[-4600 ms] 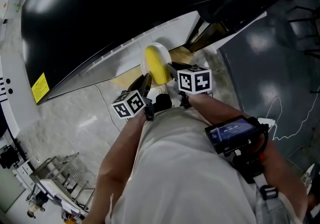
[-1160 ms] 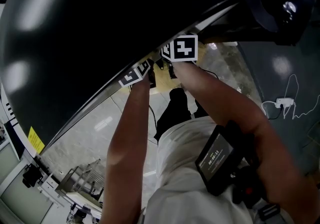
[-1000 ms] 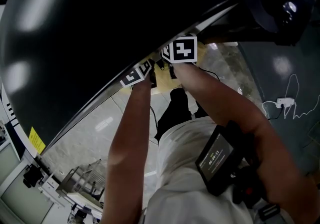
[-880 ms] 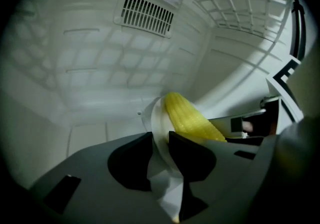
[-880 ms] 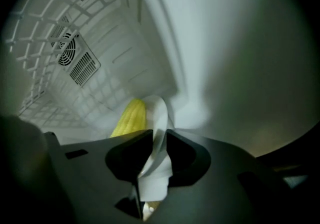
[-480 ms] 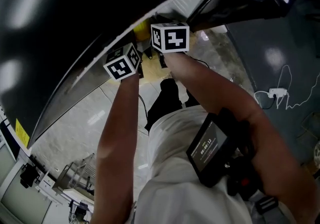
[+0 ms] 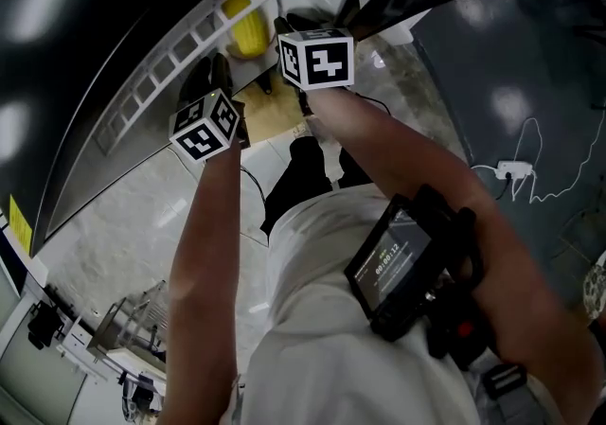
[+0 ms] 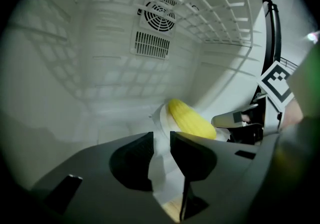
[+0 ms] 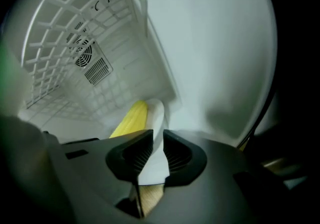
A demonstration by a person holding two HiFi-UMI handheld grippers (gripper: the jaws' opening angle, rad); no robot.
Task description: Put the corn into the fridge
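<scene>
Now the corn (image 7: 244, 31), top centre of the head view, has come inside the fridge (image 8: 90, 83) on its white plate (image 8: 161, 118), left hand-held gripper (image 8: 161, 140) and right hand-held gripper (image 9: 152, 140) both still clamping the rim, so probably only set-down and release remain.

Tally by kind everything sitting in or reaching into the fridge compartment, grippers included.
Yellow corn cob: 1
White round plate: 1
Grippers, left gripper and right gripper, both clamped on the plate: 2
Total: 4
</scene>
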